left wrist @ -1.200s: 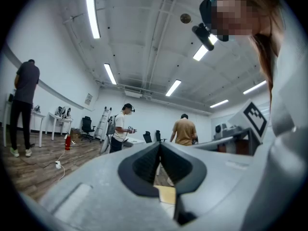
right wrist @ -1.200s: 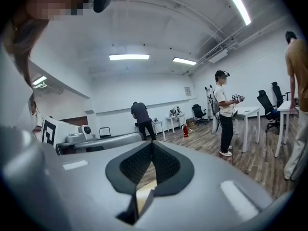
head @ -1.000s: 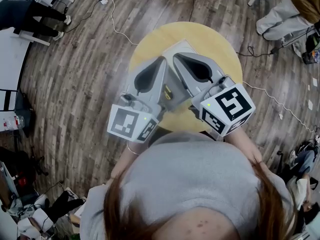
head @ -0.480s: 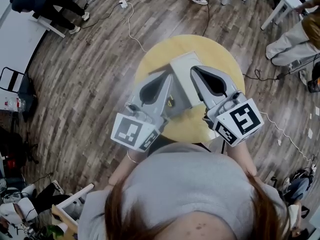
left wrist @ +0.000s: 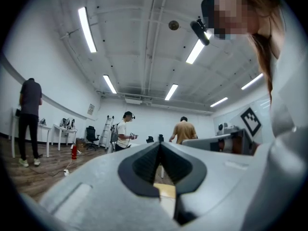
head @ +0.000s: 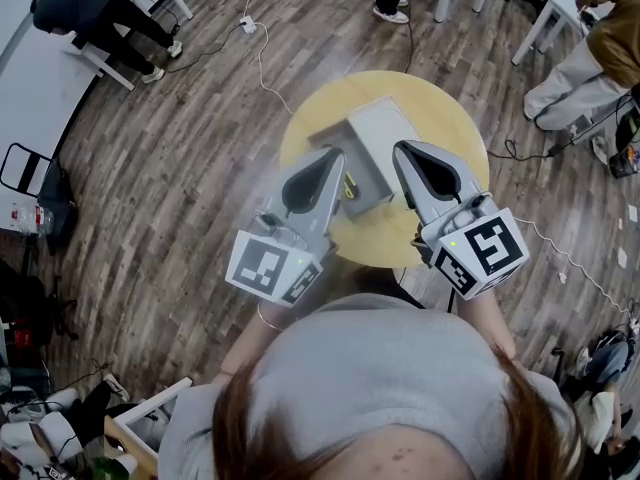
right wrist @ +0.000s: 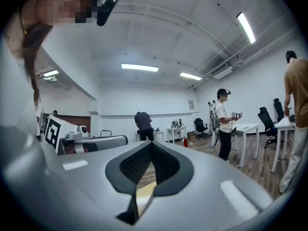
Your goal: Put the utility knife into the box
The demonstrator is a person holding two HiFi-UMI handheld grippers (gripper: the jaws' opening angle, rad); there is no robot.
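Note:
A grey box (head: 377, 140) stands on the round yellow table (head: 455, 118), showing between my two grippers. A small yellow and black utility knife (head: 348, 190) lies on the table at the box's near left side, partly hidden by the left gripper. My left gripper (head: 337, 155) hovers over the table's left part, its jaws shut (left wrist: 160, 143) with nothing between them. The right gripper (head: 400, 149) hovers to the right of the box, also shut and empty (right wrist: 151, 142). In both gripper views only a sliver of yellow tabletop (left wrist: 166, 190) shows below the jaws.
The wooden floor around the table carries white cables (head: 262, 63) and a black cable (head: 520, 148). Several people stand about the room (left wrist: 126, 131) (right wrist: 224, 124). White desks (head: 40, 78) and chairs (right wrist: 265, 115) line the sides.
Both grippers have drawn back toward me and moved apart, so the box now shows between them. The head view has shifted, bringing more of the table's far side into view.

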